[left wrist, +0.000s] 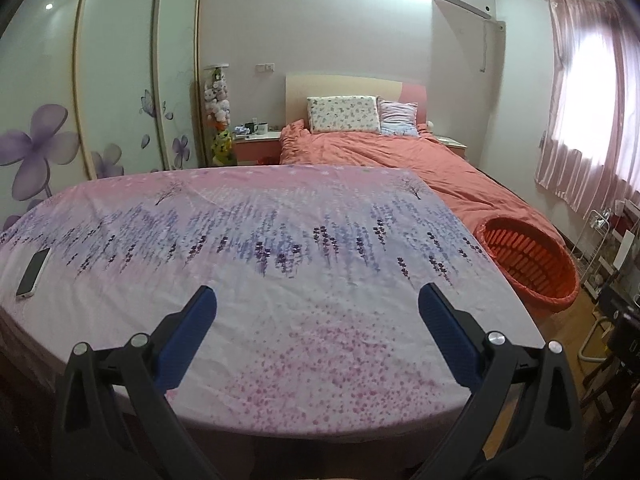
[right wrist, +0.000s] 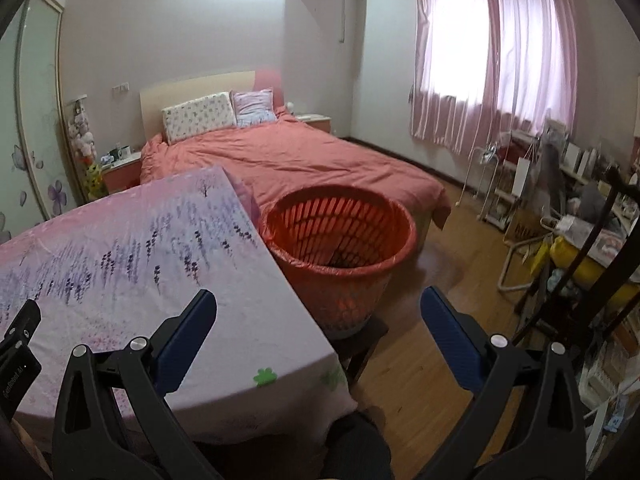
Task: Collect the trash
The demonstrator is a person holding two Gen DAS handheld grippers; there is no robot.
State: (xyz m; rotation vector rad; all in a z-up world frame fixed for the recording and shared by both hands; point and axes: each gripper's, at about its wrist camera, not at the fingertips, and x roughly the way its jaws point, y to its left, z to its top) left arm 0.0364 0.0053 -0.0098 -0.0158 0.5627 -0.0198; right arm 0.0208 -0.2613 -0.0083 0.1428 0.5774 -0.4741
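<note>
Closest to me, the left gripper [left wrist: 316, 300] hangs just over the near edge of the table [left wrist: 360, 408]. Its two blue fingers [left wrist: 198, 334] are spread wide and hold nothing. The right gripper [right wrist: 318, 302] is beside it, over the table's right corner. Its fingers [right wrist: 448, 340] are spread wide too, and it holds nothing.

The table has a pink and purple flower cloth [left wrist: 256, 240] on it. I can't see any trash on the cloth. The only thing lying there is a phone [left wrist: 34, 272], far over on the left side.

Just past the table's right edge is the red basket [right wrist: 340, 236], almost touching the cloth. It sits on a dark stool [right wrist: 360, 344]. That is where I think the trash goes. Something dark lies at the bottom, but I can't tell what.

Farther back is a bed [right wrist: 288, 152] with a pink cover and two pillows [right wrist: 200, 114]. A cluttered shelf [right wrist: 568, 208] stands by the window curtains [right wrist: 492, 60].

What could go wrong? The phone is not trash. If the left gripper grabs it by mistake, it could end up in the basket. The basket sits high on a small stool, so a bump from the right gripper could tip it over. Also, the cloth could bunch up and slide if a finger drags on it.
</note>
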